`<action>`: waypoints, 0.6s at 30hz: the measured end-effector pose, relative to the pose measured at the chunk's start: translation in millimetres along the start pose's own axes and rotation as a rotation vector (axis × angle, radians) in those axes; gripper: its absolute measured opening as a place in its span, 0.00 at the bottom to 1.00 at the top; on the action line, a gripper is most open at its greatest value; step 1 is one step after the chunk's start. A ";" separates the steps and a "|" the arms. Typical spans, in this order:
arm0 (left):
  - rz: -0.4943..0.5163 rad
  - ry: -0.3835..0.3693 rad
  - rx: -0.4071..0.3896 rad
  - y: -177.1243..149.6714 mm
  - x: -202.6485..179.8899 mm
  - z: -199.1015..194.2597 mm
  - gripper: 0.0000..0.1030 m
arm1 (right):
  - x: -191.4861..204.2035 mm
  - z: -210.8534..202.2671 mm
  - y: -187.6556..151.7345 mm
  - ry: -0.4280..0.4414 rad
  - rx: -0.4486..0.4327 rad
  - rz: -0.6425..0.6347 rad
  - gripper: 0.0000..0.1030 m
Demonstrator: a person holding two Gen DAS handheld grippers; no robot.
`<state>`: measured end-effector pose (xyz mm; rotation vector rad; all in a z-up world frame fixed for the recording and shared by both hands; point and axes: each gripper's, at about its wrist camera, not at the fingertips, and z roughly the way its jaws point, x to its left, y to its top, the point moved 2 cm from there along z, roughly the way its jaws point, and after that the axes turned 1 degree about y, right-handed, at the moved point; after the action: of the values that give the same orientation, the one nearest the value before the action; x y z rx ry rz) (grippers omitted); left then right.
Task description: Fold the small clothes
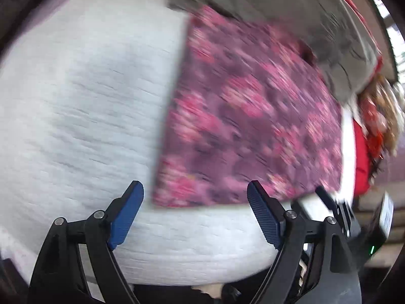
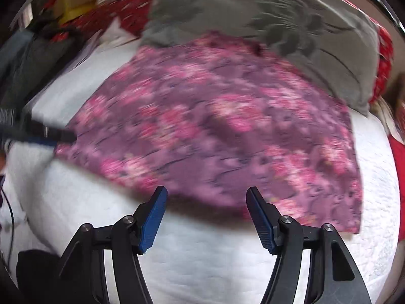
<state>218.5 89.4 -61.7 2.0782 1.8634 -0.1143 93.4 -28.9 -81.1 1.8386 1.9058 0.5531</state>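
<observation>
From the left wrist view, the left tongs (image 1: 195, 215) are hanging with their blue ribbed pads (image 1: 125, 217) spread wide apart and gripping nothing, over a white quilted bed cover (image 1: 76, 101). The purple cloth with a pink floral print (image 1: 248, 116) is lying flat on that cover, ahead and to the right of the tongs, its near edge just beyond the right pad. A grey cloth with a darker flower pattern (image 1: 291, 12) is overlapping its far edge, and red fabric (image 1: 360, 157) is showing at the right. The right tongs (image 1: 336, 210) are appearing blurred at the lower right, by the cloth's near right corner; a white label on them is too smeared to read. From the right wrist view, the right tongs (image 2: 206, 215) are standing apart and empty, just short of the purple floral cloth's (image 2: 215, 126) near edge, which is casting a shadow on the white cover (image 2: 202, 266). The left tongs (image 2: 38, 131) are sitting blurred at the cloth's left corner. The grey patterned cloth (image 2: 278, 25) is lying behind, with red printed fabric (image 2: 131, 17) and a yellow object (image 2: 73, 5) farther back. No writing is legible.
</observation>
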 end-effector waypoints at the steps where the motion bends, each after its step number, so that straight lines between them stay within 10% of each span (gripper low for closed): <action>1: -0.013 0.009 -0.008 -3.1 7.0 -5.0 0.82 | 9.8 -0.4 -0.8 0.007 -0.001 -0.012 0.64; 9: -0.133 -0.052 0.005 29.9 43.4 -0.5 0.82 | 89.6 3.8 -6.0 0.011 -0.085 -0.274 0.68; 18: -0.131 -0.084 0.030 72.2 46.9 10.8 0.82 | 158.0 41.0 18.5 -0.226 -0.248 -0.443 0.70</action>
<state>297.2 125.1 -70.8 1.9378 1.9570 -0.2592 127.7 129.2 -109.8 1.2175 1.9091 0.3896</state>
